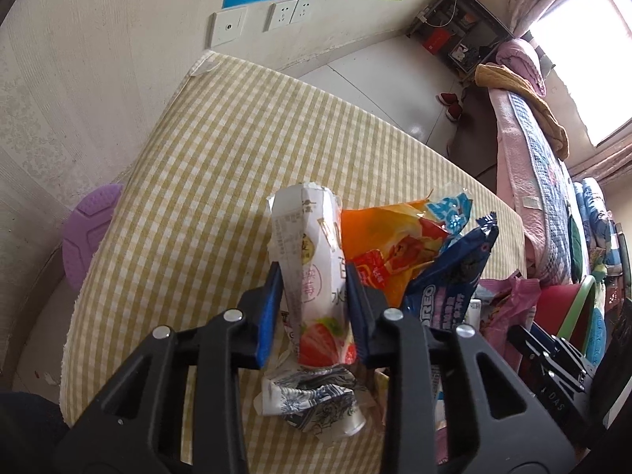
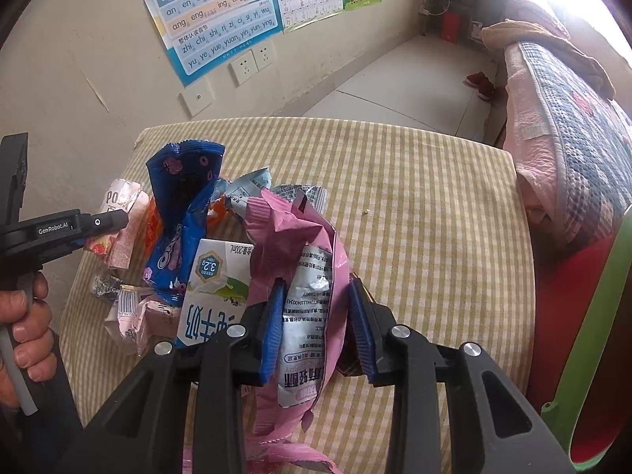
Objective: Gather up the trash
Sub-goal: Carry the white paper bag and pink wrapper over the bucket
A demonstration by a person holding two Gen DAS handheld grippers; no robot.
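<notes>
Nearest to us, our left gripper (image 1: 316, 296) is clenched on a white strawberry Pocky box (image 1: 312, 260), its blue pads pressing both sides of the upright carton. Our right gripper (image 2: 318, 322) straddles a pink snack wrapper (image 2: 304, 276); the left pad touches it, but a gap shows at the right pad, so we cannot tell whether the grip has closed.

We take the pile as our landmark. It sits on the checked tablecloth (image 2: 414, 197), and nothing looks collected yet: we judge the task barely begun. Under the Pocky box lies a crumpled paper cup (image 1: 316, 403). Just beside the pink wrapper stands a milk carton (image 2: 215, 288), and beyond that a blue Oreo wrapper (image 2: 181, 213). Behind the box sits an orange wrapper (image 1: 395, 237). Beyond the pile the cloth is bare, and a pinyin poster (image 2: 221, 15) hangs on the wall.
</notes>
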